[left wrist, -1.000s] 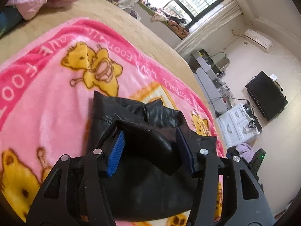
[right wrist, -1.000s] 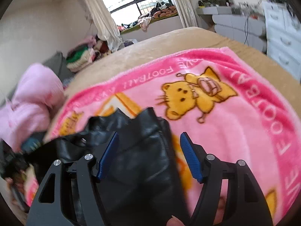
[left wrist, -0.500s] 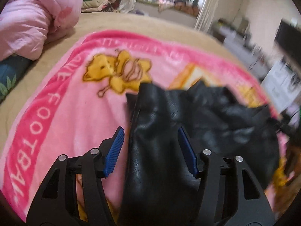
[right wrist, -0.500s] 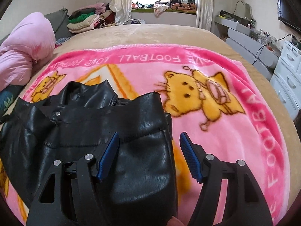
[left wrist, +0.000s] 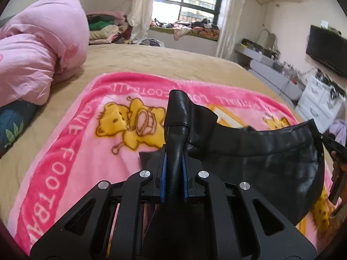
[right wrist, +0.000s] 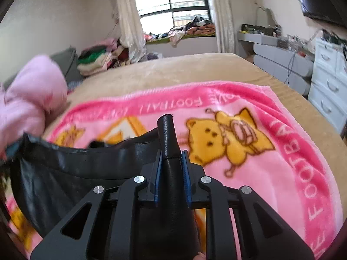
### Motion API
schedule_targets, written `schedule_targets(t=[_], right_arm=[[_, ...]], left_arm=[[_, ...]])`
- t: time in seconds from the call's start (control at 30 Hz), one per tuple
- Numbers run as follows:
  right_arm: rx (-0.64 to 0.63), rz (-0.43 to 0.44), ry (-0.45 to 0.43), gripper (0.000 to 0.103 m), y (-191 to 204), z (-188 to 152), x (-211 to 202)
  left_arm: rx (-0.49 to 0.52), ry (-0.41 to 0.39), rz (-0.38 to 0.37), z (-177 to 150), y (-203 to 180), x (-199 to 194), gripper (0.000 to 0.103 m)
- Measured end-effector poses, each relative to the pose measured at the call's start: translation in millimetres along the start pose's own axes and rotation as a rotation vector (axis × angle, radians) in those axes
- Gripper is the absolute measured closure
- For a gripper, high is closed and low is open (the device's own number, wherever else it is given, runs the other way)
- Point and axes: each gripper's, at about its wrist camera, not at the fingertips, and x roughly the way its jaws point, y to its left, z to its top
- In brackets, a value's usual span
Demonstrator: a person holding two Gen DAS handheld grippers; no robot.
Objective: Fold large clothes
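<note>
A black leather jacket (left wrist: 260, 162) hangs lifted above a pink bear-print blanket (left wrist: 76, 151) on the bed. My left gripper (left wrist: 173, 173) is shut on one edge of the jacket, which sticks up between the blue pads. My right gripper (right wrist: 171, 173) is shut on the opposite edge of the jacket (right wrist: 65, 169), which also sticks up past the pads. The leather stretches between the two grippers. The right gripper shows at the right edge of the left wrist view (left wrist: 336, 151).
A pink duvet (left wrist: 39, 54) lies at the left of the tan bed (left wrist: 173, 62). Folded clothes (right wrist: 95, 62) are stacked by the window. White drawers (right wrist: 327, 82), a grey bench (right wrist: 282, 60) and a wall TV (left wrist: 327, 45) stand to the right of the bed.
Both grippers closed on the jacket's edges, having been open over it. The jacket is now lifted and stretched between them, no longer lying bunched on the blanket.
</note>
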Motion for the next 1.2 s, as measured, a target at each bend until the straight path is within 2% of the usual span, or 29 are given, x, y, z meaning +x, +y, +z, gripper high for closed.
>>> schedule_targets(t=[0.1, 0.23, 0.37, 0.53, 0.63, 0.93, 1.0, 1.07, 1.2], right_arm=[[0.028, -0.008, 0.007, 0.088, -2.0, 7.9, 15.0], [0.048, -0.03, 0.048, 0.09, -2.2, 5.8, 40.3], [0.049, -0.067, 0.086, 0.09, -7.7, -1.2, 64.3], [0.051, -0.099, 0.143, 0.089, -13.7, -17.6, 89.2], [0.071, -0.113, 0.172, 0.085, -19.3, -29.3, 100.6], [0.076, -0.15, 0.222, 0.081, -23.4, -36.9, 115.2], [0.096, -0.163, 0.23, 0.07, -27.4, -36.3, 114.7], [0.125, -0.159, 0.233, 0.063, -33.1, -36.1, 113.0], [0.153, -0.146, 0.218, 0.057, -37.4, -35.7, 104.7]], left_arm=[[-0.035, 0.006, 0.008, 6.5, 6.4, 16.8, 0.098], [-0.023, 0.027, 0.027, 6.3, 6.1, 39.4, 0.098], [-0.017, 0.089, 0.069, -4.0, 9.0, 67.5, 0.098], [-0.036, 0.166, 0.084, -20.5, 17.0, 92.4, 0.095], [-0.045, 0.196, 0.09, -29.6, 20.7, 101.3, 0.092], [-0.08, 0.209, 0.077, -33.2, 27.8, 102.6, 0.085], [-0.076, 0.208, 0.079, -32.2, 26.8, 101.7, 0.084], [-0.068, 0.206, 0.084, -31.3, 26.2, 100.1, 0.082], [-0.053, 0.202, 0.095, -28.8, 24.5, 96.8, 0.079]])
